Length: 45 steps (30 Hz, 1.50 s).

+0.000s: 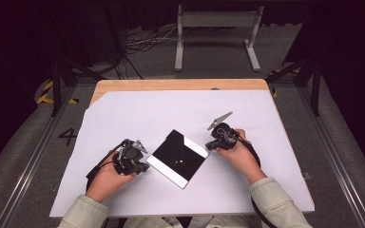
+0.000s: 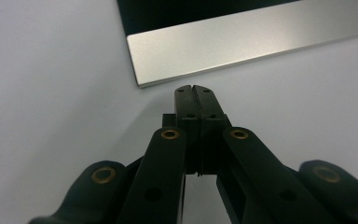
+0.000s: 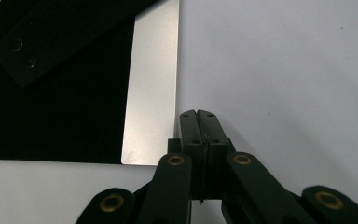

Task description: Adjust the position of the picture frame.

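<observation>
White sheeting (image 1: 123, 114) covers most of the wooden table (image 1: 180, 84), and beyond it I see dark floor, a tangle of cables (image 1: 142, 42) and a grey stand (image 1: 217, 33).

Starting from the left: my left gripper (image 1: 132, 159) rests low on the sheet, just beside the lower-left edge of the plate (image 1: 178, 156). In the left gripper view its jaws are pressed together with nothing between them, tips aimed at the silver strip (image 2: 251, 42) and stopping just short of it. I judge that I hold it there as a stop or a pusher — closed jaws make a firm nose for nudging a thin flat thing that lies too flush to pinch.

The plate lies near the middle of the sheet, turned like a diamond. It is flat and square-ish, black across the centre with a brushed silver strip along two opposite edges. Two small pale dots sit near its middle in the high view; the right gripper view shows a darker bar (image 3: 60, 37) with two small holes lying across the black part.

On the right, my right gripper (image 1: 217, 140) sits at the plate's upper-right edge, jaws likewise closed on nothing, tips just beside the other silver strip (image 3: 151, 88) — whether touching, I cannot tell. With one gripper on each side, I would guess the plate is being bracketed to slide or square it.
</observation>
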Motion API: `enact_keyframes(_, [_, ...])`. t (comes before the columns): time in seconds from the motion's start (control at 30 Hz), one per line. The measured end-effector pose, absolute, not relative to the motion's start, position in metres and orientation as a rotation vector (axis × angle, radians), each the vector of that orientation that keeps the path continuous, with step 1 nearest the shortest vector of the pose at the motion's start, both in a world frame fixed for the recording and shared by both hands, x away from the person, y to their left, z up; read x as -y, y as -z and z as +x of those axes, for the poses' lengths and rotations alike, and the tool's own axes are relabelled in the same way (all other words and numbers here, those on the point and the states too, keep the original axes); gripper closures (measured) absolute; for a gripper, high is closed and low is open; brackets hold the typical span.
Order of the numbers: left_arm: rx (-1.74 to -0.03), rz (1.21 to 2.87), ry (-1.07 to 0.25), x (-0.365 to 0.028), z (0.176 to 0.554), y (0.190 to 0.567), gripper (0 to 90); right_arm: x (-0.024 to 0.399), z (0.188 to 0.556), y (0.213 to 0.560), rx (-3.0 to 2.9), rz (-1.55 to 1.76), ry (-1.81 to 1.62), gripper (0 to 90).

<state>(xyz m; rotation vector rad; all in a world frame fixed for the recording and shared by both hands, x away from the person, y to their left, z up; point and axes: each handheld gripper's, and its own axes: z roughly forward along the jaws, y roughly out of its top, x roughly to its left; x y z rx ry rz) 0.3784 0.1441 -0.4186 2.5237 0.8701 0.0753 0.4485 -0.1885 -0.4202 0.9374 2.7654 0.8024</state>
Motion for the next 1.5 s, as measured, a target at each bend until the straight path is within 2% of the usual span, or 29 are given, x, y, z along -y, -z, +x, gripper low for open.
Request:
enact_keyframes(0.4, [-0.997, 2.433, -0.158, -0.151, 0.401, 0.423, 90.0, 0.193, 0.444, 0.405, -2.728, 0.916, -0.813, 90.0])
enact_keyframes(0.93, [-0.971, 2.443, -0.167, -0.142, 0.404, 0.429, 90.0, 0.205, 0.436, 0.391, -2.672, 0.909, -0.835, 90.0])
enact_keyframes(1.5, [-0.801, 2.518, -0.006, -0.111, 0.374, 0.427, 90.0, 0.236, 0.424, 0.384, -2.617, 0.952, -0.891, 90.0])
